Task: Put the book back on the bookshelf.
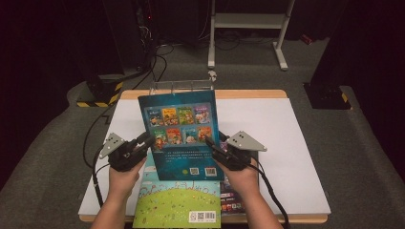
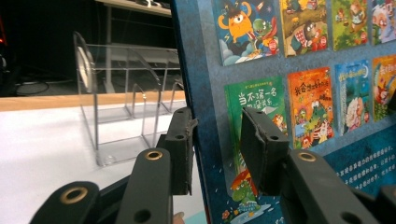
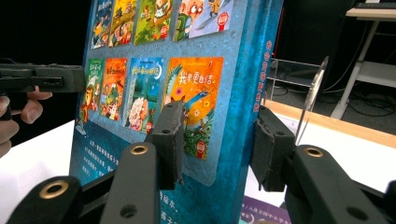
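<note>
Blue book | held up off the table, back cover facing up, just in front of clear rack | left gripper clamped on its left edge | right gripper clamped on its right edge, spine side | green book lying below it

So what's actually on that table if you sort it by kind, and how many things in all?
Books: 3, a blue picture book held upright by the left gripper and right gripper, a green-covered book lying flat, a dark book partly under it.
Clear acrylic book racks: 1.
Handheld grippers: 2.
Total: 6.
</note>
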Tool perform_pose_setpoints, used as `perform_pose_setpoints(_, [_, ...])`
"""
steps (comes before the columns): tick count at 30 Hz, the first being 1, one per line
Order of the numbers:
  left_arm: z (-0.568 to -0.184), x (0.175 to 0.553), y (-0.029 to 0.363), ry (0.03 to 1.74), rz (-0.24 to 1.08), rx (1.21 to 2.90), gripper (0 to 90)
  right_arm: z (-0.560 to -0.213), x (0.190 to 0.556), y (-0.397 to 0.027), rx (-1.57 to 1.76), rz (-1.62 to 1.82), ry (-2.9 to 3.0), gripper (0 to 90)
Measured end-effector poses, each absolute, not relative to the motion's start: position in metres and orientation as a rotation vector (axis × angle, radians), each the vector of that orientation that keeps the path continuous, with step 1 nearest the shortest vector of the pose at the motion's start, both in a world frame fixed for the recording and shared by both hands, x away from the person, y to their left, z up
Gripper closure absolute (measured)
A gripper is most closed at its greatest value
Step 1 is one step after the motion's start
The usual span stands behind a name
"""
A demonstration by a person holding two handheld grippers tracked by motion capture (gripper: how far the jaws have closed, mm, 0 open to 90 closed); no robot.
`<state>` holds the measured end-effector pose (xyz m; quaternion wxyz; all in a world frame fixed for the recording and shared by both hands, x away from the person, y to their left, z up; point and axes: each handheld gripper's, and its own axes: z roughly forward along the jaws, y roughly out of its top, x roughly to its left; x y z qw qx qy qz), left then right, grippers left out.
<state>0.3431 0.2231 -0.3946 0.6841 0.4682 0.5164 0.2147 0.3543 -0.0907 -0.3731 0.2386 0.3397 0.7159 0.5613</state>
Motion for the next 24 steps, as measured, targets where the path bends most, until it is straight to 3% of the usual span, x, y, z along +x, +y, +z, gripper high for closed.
perform_pose_setpoints(24, [-0.391,0.368,0.253,1.151,0.541,0.976,66.3,-0.367,0.388,-0.056,0.899,1.576,1.938,60.4])
